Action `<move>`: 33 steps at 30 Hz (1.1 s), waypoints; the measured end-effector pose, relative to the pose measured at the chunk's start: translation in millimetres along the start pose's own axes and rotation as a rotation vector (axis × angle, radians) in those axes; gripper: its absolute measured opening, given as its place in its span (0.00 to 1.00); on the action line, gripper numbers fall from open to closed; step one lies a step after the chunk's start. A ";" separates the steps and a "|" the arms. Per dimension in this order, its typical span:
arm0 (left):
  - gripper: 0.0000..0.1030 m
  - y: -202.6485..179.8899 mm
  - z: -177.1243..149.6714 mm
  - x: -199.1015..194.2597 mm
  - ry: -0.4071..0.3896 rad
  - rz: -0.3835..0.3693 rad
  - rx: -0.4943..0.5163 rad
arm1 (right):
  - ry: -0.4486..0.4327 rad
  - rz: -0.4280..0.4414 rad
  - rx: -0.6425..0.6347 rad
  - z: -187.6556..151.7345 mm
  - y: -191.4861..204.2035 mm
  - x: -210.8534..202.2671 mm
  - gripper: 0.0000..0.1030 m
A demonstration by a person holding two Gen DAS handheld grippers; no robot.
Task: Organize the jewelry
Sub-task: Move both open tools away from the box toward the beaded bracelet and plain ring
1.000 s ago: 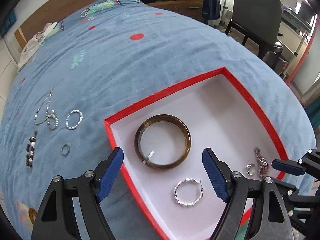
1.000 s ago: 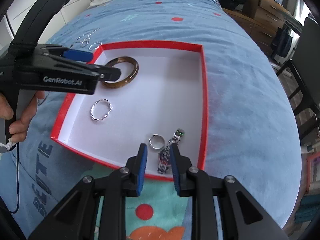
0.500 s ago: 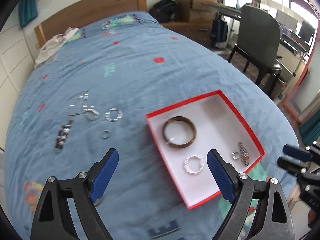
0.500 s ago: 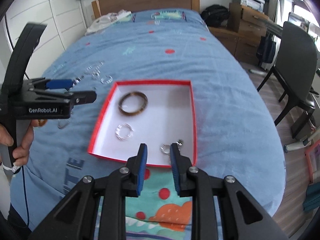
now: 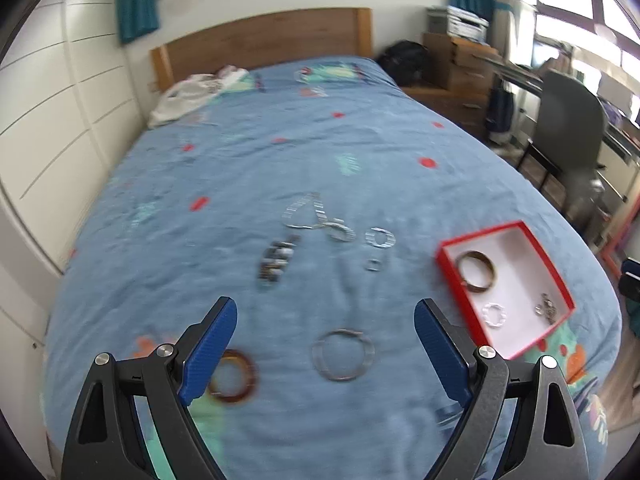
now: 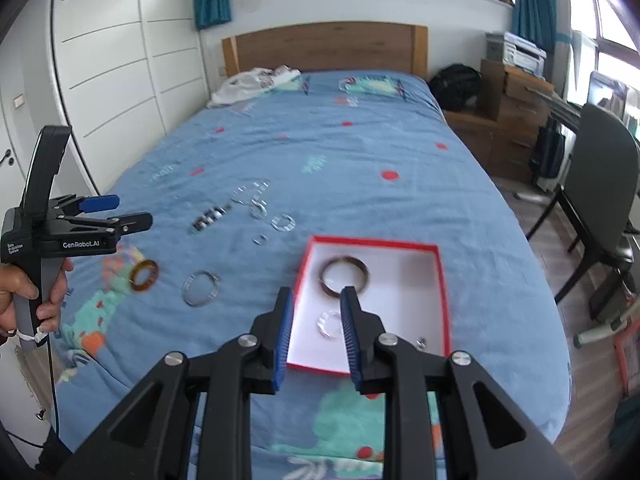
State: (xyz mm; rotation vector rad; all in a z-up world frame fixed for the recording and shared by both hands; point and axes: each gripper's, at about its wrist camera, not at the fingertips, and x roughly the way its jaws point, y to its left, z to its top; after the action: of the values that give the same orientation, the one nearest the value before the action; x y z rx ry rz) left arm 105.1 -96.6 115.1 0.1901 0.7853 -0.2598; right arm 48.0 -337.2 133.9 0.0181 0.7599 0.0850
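A red box [image 5: 480, 233] [image 6: 372, 242] with a white inside lies on the blue bedspread. It holds a brown bangle [image 5: 460, 270] [image 6: 325, 276], a twisted silver ring [image 5: 494, 315] [image 6: 330, 325] and a small ring with a charm [image 5: 546, 308] [image 6: 420, 343]. Loose on the bed are a silver bangle [image 5: 320, 354] [image 6: 188, 289], an amber ring [image 5: 250, 376] [image 6: 154, 270], a chain [image 5: 308, 216] [image 6: 250, 194], dark beads [image 5: 276, 260] [image 6: 208, 218], a silver hoop [image 5: 380, 238] [image 6: 283, 223] and a tiny ring [image 5: 374, 265] [image 6: 260, 239]. My left gripper [image 5: 324, 316] [image 6: 120, 212] hangs wide open and empty above the silver bangle. My right gripper [image 6: 317, 296] hovers over the box's near left corner, jaws narrowly apart, empty.
A hand [image 6: 24, 292] holds the left gripper at the bed's left side. White cloth [image 6: 252, 80] lies by the wooden headboard [image 6: 324, 46]. A dark chair [image 6: 600, 184], drawers [image 6: 512, 120] and a black bag [image 6: 456, 82] stand right of the bed; white cupboards [image 6: 112, 60] stand left.
Both grippers have risen and drawn back from the box. The left one swung left over the loose jewelry, with its jaws a little wider. The right jaws kept their narrow gap.
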 end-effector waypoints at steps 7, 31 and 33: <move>0.89 68.4 -9.8 -36.4 -0.052 0.078 -0.082 | -0.045 0.040 -0.043 19.1 44.1 -9.7 0.23; 0.91 118.3 -38.1 53.2 0.063 0.092 -0.190 | 0.050 0.101 -0.005 23.4 80.2 91.4 0.23; 0.91 114.4 -37.3 70.7 0.075 0.090 -0.188 | 0.064 0.102 0.004 24.1 80.4 109.1 0.23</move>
State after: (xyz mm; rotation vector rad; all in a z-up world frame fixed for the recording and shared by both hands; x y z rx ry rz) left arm 162.3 10.8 46.7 0.0574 0.8688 -0.0932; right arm 137.7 -247.6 80.2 0.0584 0.8232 0.1814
